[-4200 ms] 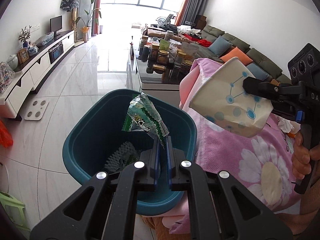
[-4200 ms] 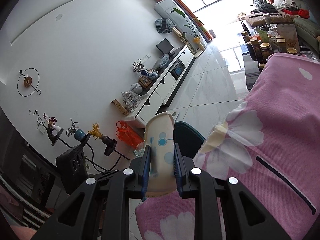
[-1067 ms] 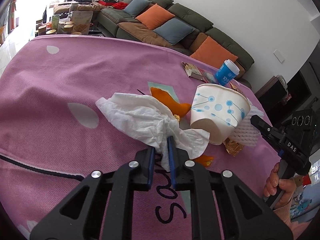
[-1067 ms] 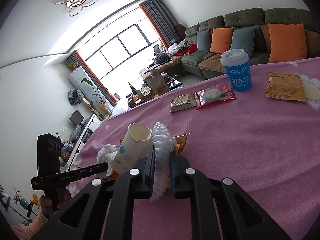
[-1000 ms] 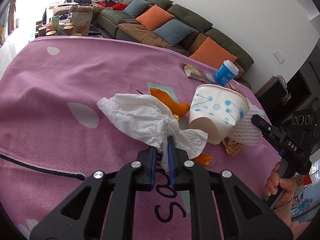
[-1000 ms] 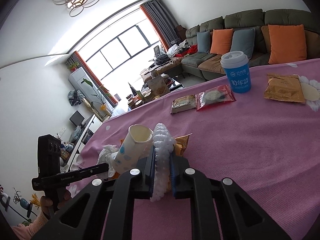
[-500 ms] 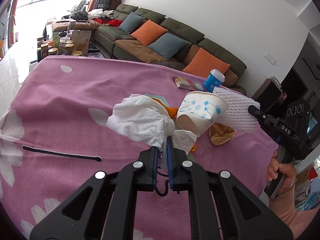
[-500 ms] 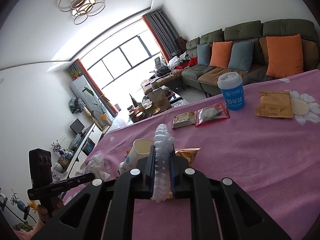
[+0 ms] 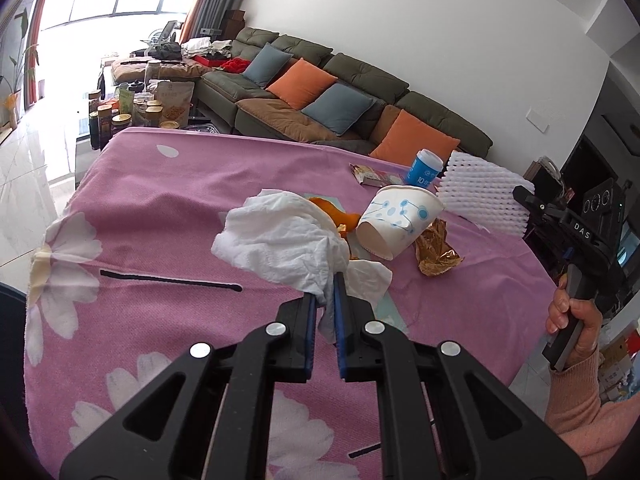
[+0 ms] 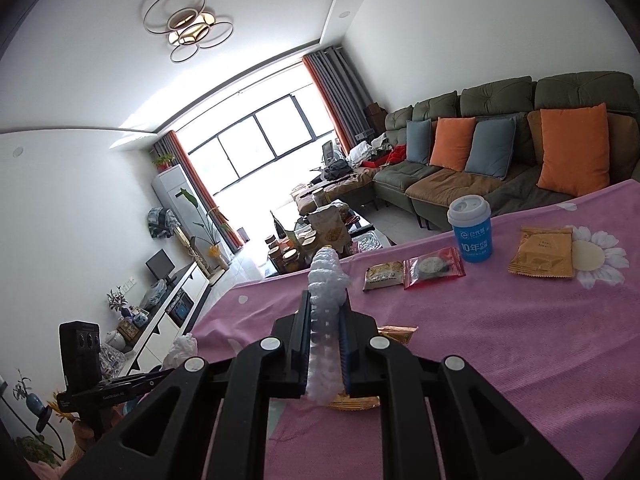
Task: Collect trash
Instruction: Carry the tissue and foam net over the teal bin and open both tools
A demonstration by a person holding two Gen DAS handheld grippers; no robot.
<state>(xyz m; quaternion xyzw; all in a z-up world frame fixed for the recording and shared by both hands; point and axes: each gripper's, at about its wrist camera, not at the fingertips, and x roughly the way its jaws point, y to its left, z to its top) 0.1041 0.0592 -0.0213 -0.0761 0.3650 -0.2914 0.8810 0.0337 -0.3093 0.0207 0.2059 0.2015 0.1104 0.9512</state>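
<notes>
Left gripper (image 9: 325, 284): pinching a crumpled white tissue (image 9: 280, 242), lifted off the pink tablecloth (image 9: 160, 184).
Right gripper (image 10: 325, 304): clamped on white foam netting (image 10: 326, 280), raised above the cloth.
Paper cup (image 9: 398, 220): on its side mid-table, beside a brown wrapper (image 9: 436, 252).
Open room: bare cloth toward the near-left edge.

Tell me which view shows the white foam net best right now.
The left wrist view: the foam net shows broadside, its mesh visible, held up over the pink cloth by the right tongs. The right wrist view shows it only edge-on between those tongs.
</notes>
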